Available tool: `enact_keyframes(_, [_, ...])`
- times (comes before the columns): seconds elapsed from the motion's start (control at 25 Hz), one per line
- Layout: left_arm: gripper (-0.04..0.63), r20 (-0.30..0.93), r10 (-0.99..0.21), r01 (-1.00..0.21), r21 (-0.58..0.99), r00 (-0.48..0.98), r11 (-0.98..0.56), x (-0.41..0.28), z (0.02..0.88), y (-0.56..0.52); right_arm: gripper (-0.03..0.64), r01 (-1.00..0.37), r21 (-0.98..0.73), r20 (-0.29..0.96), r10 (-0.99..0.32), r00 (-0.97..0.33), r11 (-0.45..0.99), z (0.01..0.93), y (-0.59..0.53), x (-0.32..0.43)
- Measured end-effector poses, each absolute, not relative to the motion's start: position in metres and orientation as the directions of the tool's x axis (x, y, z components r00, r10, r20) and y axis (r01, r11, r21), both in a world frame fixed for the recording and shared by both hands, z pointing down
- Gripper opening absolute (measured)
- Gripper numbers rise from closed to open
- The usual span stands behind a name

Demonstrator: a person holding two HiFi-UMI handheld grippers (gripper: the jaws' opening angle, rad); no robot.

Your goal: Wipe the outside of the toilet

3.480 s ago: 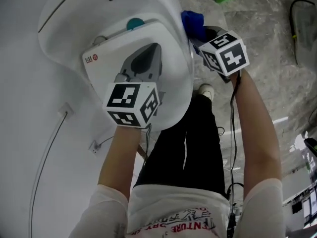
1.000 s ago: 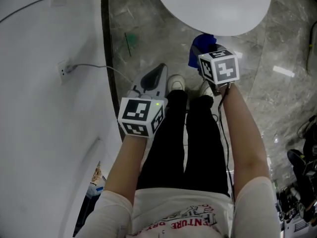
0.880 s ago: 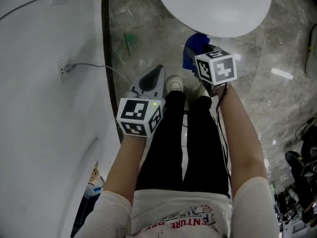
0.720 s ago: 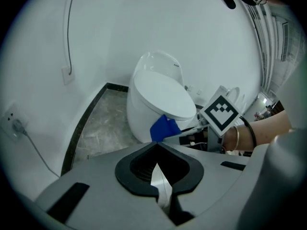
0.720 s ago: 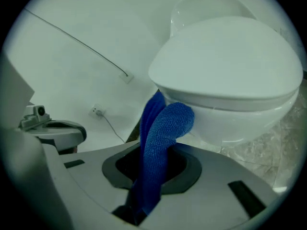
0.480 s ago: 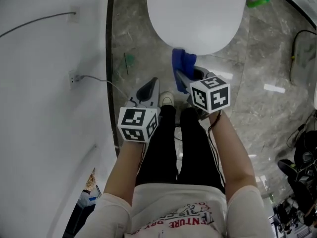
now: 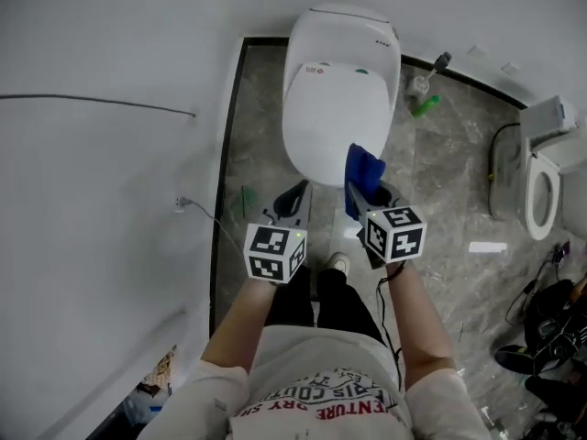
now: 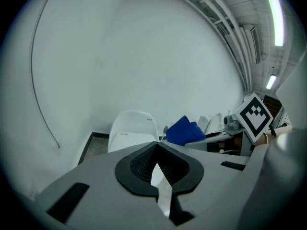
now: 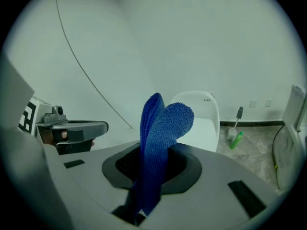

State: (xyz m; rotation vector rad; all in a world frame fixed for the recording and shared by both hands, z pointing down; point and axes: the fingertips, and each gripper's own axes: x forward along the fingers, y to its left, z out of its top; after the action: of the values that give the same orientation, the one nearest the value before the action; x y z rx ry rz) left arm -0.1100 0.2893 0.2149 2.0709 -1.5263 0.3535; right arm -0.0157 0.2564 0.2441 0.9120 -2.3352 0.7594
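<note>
The white toilet (image 7: 341, 99) stands against the far wall with its lid down. It also shows beyond the jaws in the left gripper view (image 8: 129, 131) and the right gripper view (image 9: 204, 121). My right gripper (image 7: 364, 198) is shut on a blue cloth (image 7: 366, 169), which sticks up out of the jaws (image 9: 162, 128) in front of the bowl's front right. My left gripper (image 7: 294, 195) hangs shut and empty over the floor before the bowl's front left, its jaws together (image 8: 157, 150). Neither gripper touches the toilet.
A toilet brush (image 7: 425, 79) and a green bottle (image 7: 423, 108) lie on the marble floor right of the toilet. A second toilet (image 7: 548, 168) stands at the far right. The white wall at the left carries a socket (image 7: 181, 204) and a cable. My legs are below the grippers.
The view has pulled well back from the toilet, so the whole fixture and back wall now show. Both grippers have come away from the bowl; the cloth stays in the right one.
</note>
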Motion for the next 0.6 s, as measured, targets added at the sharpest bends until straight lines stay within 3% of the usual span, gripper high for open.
enact_keyframes(0.28, [0.006, 0.375, -0.869, -0.946, 0.133, 0.324, -0.295, -0.114, 0.06, 0.267, 0.075, -0.781, -0.197, 0.539, -0.6, -0.592, 0.593, 0.084, 0.241, 0.02])
enact_keyframes(0.6, [0.006, 0.219, -0.929, -0.954, 0.075, 0.298, -0.289, -0.134, -0.078, 0.282, 0.075, -0.802, -0.13, 0.42, -0.7, -0.577, 0.583, -0.046, 0.255, 0.032])
